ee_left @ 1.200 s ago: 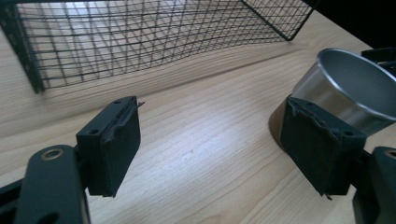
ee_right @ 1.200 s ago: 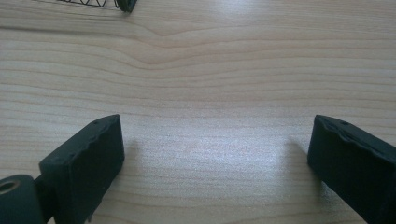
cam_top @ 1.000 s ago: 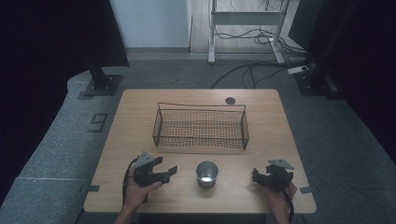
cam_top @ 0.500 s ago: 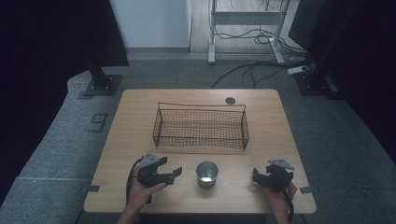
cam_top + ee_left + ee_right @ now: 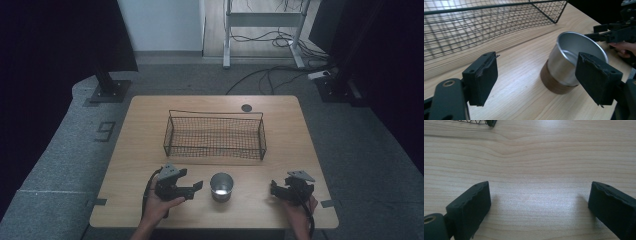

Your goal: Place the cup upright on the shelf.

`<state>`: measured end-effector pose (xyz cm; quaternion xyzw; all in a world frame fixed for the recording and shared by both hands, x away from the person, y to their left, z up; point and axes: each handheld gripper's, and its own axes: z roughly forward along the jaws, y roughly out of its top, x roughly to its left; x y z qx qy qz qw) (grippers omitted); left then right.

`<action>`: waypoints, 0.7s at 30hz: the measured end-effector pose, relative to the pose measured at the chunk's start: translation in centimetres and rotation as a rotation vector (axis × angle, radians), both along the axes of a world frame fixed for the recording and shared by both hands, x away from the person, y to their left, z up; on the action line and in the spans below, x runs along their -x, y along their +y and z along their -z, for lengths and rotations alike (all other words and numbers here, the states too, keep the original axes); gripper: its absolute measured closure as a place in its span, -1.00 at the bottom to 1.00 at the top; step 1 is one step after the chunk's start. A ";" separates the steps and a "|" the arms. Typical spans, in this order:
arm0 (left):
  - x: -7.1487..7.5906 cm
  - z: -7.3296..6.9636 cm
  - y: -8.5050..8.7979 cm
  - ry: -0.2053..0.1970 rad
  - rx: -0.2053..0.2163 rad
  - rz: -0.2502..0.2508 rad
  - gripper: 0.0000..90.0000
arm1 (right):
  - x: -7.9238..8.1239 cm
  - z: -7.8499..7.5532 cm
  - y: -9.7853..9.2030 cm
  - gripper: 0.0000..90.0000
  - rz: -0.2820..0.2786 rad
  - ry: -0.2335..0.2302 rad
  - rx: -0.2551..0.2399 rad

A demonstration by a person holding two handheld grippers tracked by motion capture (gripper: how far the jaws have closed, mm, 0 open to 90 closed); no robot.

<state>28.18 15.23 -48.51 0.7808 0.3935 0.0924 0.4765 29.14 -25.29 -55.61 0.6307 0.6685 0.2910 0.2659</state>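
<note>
- Metal cup stands upright near the front edge of the table, between the two grippers, empty as far as the left gripper view shows, with a brown band round its foot. It is not gripped or lifted, so I judge the job to be at its very start: the approach is under way, and the grasp and any carrying are left.
- Left gripper lies just beside the cup on its left, pointing at it. Its jaws stand apart and have just been opening; in the left gripper view the cup sits ahead of them toward the right pad, with nothing pressed between the pads.
- Right gripper rests on the other side of the cup, a little apart from it. Its jaws are spread wide over bare wood, with nothing between them.
- Wire basket sits empty farther back at the middle of the table, well apart from the cup. I take it as the likely place for the cup, though that is a guess.
- Against the earlier frame: the left gripper has moved in toward the cup and now stands nearer its side. The right gripper, the cup and the basket are where they were.
</note>
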 end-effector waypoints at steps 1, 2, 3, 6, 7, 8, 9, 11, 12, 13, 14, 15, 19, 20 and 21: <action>0.1 0.0 -0.2 0.000 0.001 0.004 -0.58 | 0.0 0.0 0.0 -0.90 0.000 -0.001 0.000; 0.1 0.0 -0.3 -0.001 0.000 0.008 -0.59 | 0.0 0.0 0.0 -0.90 0.000 -0.002 0.000; 0.1 -0.1 -0.4 0.001 -0.001 0.011 -0.59 | 0.0 0.0 0.0 -0.90 -0.001 -0.003 0.001; 0.2 -0.1 -0.8 0.001 -0.003 0.017 -0.60 | 0.1 0.0 -0.1 -0.89 -0.002 -0.001 0.000; 0.2 -0.1 -0.8 0.001 -0.004 0.018 -0.60 | 0.1 0.0 -0.1 -0.89 -0.002 -0.002 0.001; 0.1 -0.1 -0.9 0.003 -0.003 0.019 -0.60 | 0.1 0.0 -0.1 -0.89 -0.003 -0.002 0.001; 0.1 -0.1 -0.9 0.003 -0.004 0.019 -0.60 | 0.1 0.0 -0.1 -0.89 -0.003 -0.002 0.001; 0.2 -0.1 -1.0 0.004 -0.005 0.021 -0.60 | 0.1 0.0 -0.1 -0.89 -0.003 -0.002 0.001; 0.2 -0.1 -1.1 0.004 -0.004 0.021 -0.61 | 0.1 0.0 -0.1 -0.89 -0.003 -0.002 0.001; 0.2 -0.1 -1.2 0.005 -0.004 0.022 -0.61 | 0.1 0.0 -0.1 -0.89 -0.003 -0.002 0.001; 0.2 -0.1 -1.3 0.004 -0.004 0.026 -0.61 | 0.1 0.0 -0.1 -0.89 -0.003 -0.002 0.001; 0.2 -0.2 -1.4 0.005 -0.003 0.029 -0.61 | 0.1 0.0 -0.1 -0.89 -0.003 -0.002 0.001; 0.1 -0.2 -2.0 0.003 -0.006 0.041 -0.61 | 0.1 0.0 -0.1 -0.88 -0.003 -0.002 0.001; 0.1 -0.2 -2.2 0.002 -0.008 0.045 -0.62 | 0.1 0.0 -0.1 -0.88 -0.002 -0.002 0.001; 0.1 -0.2 -2.3 0.004 -0.009 0.047 -0.62 | 0.1 0.0 -0.1 -0.88 -0.002 -0.002 0.001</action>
